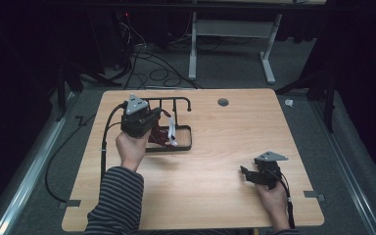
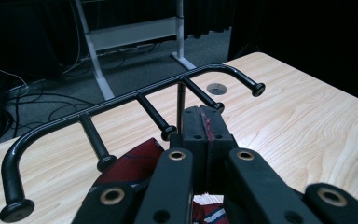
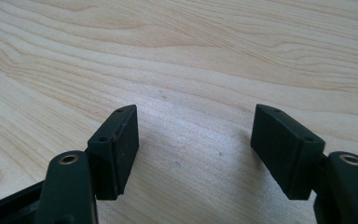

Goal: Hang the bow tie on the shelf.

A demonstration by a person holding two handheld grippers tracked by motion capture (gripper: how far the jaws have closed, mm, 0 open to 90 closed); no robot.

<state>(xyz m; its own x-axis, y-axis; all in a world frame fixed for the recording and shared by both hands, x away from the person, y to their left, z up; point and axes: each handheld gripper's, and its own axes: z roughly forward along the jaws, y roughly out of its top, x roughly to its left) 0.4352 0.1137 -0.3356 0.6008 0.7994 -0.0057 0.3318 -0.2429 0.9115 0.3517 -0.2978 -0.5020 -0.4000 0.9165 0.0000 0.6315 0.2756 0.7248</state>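
At the table's (image 1: 215, 161) far left, the left gripper (image 2: 207, 122) pinches a dark-red striped tie (image 2: 129, 161) beneath the black rack (image 2: 121, 100), while the right gripper (image 3: 193, 149) hovers spread apart over bare wood.

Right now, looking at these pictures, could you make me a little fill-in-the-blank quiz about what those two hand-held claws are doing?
1. The left gripper is shut on a thin fold of dark ____ cloth.
2. The right gripper has its jaws ____.
3. The black rack stands on a ____ table.
4. The rack's top bar carries ____ short pegs between its curved ends.

Missing words: red; open; wooden; three
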